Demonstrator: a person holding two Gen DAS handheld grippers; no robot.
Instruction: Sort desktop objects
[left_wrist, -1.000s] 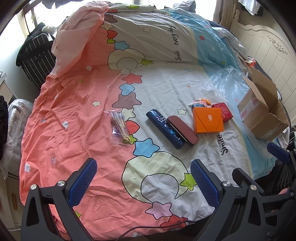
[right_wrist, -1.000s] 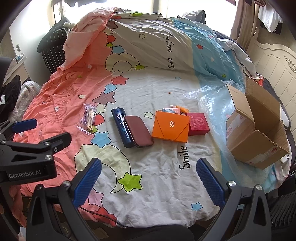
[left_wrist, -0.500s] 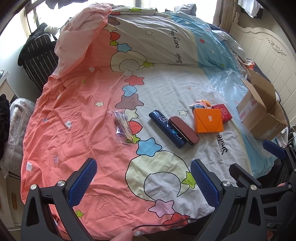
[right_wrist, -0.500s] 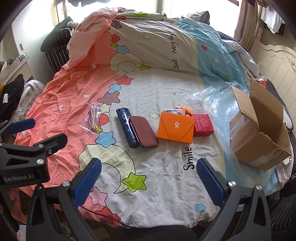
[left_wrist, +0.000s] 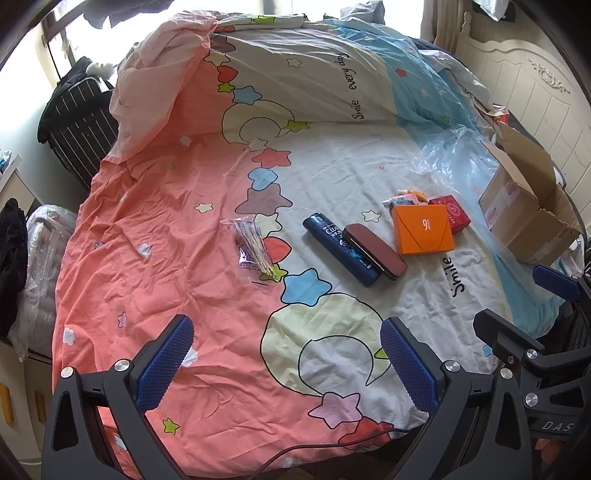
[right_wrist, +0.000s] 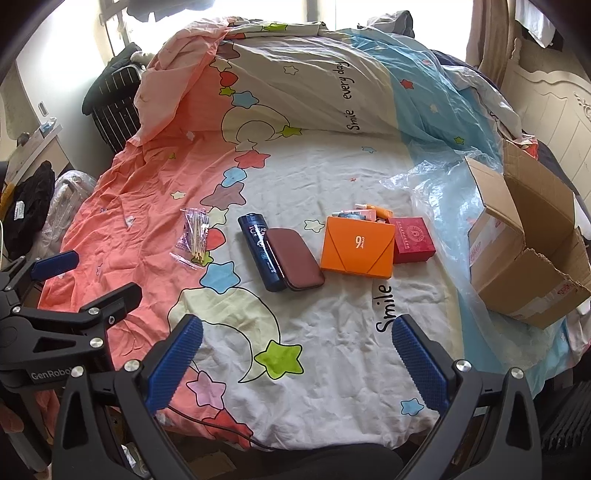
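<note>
Both views have crept slightly closer to the bed (left_wrist: 155, 229); nothing is sorted yet. Your left tool (left_wrist: 284, 363) and right tool (right_wrist: 295, 360) gape wide, empty. Bottle (right_wrist: 263, 251), case (right_wrist: 295, 260), boxes (right_wrist: 358, 247) lie at twelve o'clock; swabs (left_wrist: 255, 247) at eleven.

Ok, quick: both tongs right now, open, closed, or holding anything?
Left tongs: open, holding nothing, above the bedspread.
Right tongs: open, holding nothing.

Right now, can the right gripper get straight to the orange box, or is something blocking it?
Probably yes. The right gripper is open and holds nothing, and only bare bedsheet lies between it and the orange box. The red box touches its far side; the brown case sits apart.
</note>
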